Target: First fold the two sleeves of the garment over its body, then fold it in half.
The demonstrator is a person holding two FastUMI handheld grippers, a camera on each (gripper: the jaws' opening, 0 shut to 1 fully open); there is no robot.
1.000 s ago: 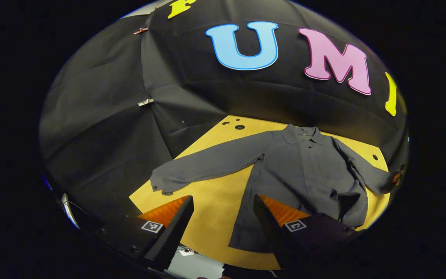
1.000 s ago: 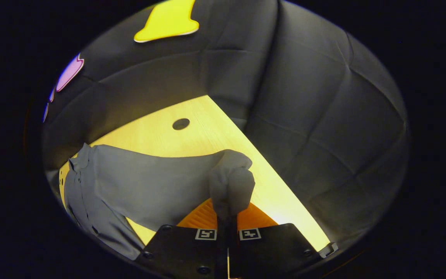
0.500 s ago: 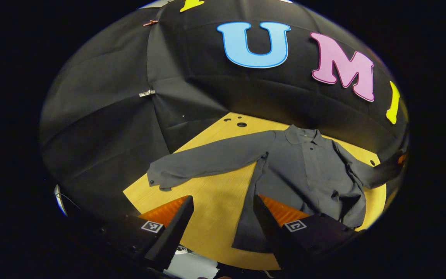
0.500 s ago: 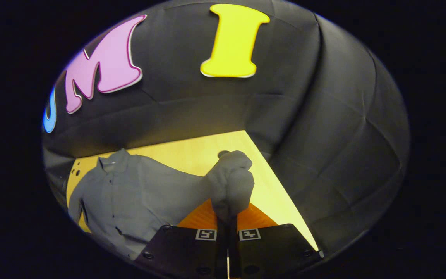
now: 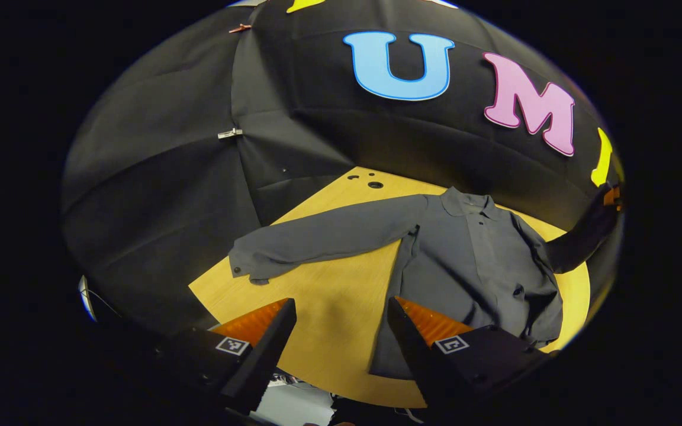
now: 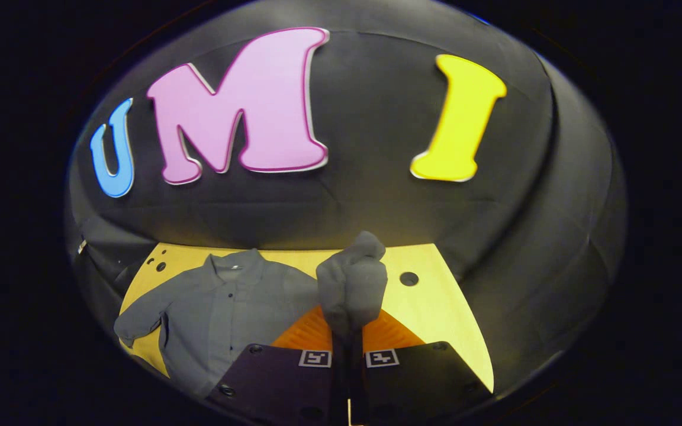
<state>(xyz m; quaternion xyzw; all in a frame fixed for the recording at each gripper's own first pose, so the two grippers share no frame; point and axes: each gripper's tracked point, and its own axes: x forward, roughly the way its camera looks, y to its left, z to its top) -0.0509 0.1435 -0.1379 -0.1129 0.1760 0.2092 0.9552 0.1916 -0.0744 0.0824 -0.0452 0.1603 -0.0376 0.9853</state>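
A grey button-up shirt (image 5: 471,260) lies face up on the yellow wooden table (image 5: 323,319), collar toward the booth wall. One long sleeve (image 5: 323,239) stretches flat to the left in the left gripper view. My left gripper (image 5: 341,322) hovers open above the table's near edge, short of the shirt's hem, with nothing between its fingers. My right gripper (image 6: 348,334) is shut on the cuff of the other sleeve (image 6: 353,284), which is bunched and lifted off the table. That raised sleeve (image 5: 578,239) and the right gripper (image 5: 612,196) appear at the far right of the left gripper view.
Black cloth walls close in the table at the back and both sides. Small round holes (image 5: 375,184) mark the table's far left corner, and another hole (image 6: 409,278) sits near its far right. Bare wood shows between the flat sleeve and the near edge.
My right gripper has risen and turned toward the shirt's body, lifting the sleeve off the table. The left gripper has shifted only slightly and stays open.
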